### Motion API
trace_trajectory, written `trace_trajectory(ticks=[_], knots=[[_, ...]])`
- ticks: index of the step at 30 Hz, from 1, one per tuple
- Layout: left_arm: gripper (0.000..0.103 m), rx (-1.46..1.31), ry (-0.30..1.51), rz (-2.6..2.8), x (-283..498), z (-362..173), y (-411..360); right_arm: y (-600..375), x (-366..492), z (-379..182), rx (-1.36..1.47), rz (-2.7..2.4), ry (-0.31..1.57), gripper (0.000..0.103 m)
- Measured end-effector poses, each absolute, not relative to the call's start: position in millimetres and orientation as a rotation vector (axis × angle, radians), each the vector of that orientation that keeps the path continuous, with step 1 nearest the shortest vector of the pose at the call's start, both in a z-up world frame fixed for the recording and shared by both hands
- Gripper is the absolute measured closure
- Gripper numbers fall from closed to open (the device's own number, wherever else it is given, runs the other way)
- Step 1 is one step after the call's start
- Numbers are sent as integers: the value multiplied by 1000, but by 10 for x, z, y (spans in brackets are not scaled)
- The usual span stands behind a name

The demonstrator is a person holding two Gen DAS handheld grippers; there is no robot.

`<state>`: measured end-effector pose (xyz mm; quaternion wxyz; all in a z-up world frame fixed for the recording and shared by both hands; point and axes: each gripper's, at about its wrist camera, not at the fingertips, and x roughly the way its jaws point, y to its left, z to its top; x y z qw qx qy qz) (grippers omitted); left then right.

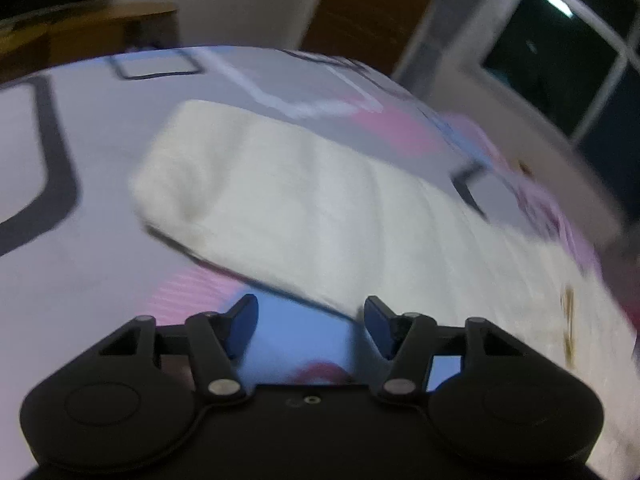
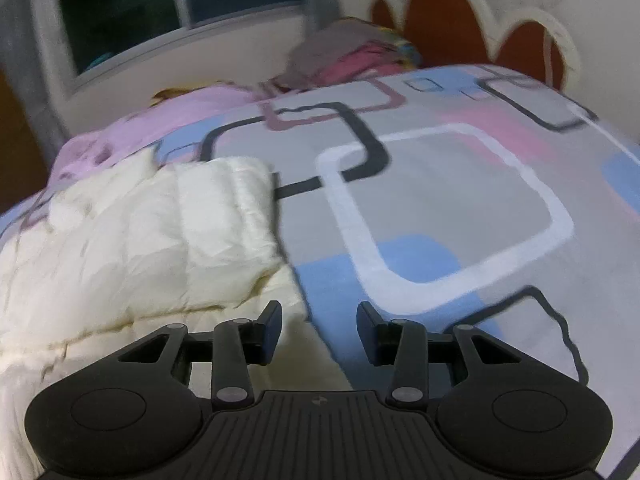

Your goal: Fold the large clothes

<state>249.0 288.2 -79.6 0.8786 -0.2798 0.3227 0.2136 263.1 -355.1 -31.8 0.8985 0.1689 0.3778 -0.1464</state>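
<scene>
The bed [image 2: 460,200] carries a patterned cover, and on it lies the cream quilted garment [image 2: 160,232], puffy, seemingly a jacket. It looks partly folded already: a narrow band, one end squared off in the left view [image 1: 280,200]. Further folds and tidying seem left to do. Other clothes [image 2: 352,56] are heaped near the headboard. Left tongs [image 1: 310,326] and right tongs [image 2: 318,330] both stand part open, holding nothing, just above the garment's near edge.

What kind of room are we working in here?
Most likely a bedroom: the cream padded jacket lies on a bed with a patterned bedspread, a scalloped headboard stands behind it, and a pile of clothes sits under the window.
</scene>
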Motion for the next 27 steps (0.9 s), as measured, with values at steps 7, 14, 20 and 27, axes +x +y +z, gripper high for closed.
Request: trace_trajectory(ticks=[7,14,20,27], knots=[[48,-811,550,475,2519,-880,3358,-3557,2552,-96,365,-362,740,61],[95,-735,532,408,2845,-600,3515,-3498,2432,69,345,-377,707,61],[95,-574,436,194,3328,-11,2833,-3532,2452,152,360,-372,671,62],[95,-382,470,-120,3827,295,1273,-3671,2671,197,381,-314,645,62]])
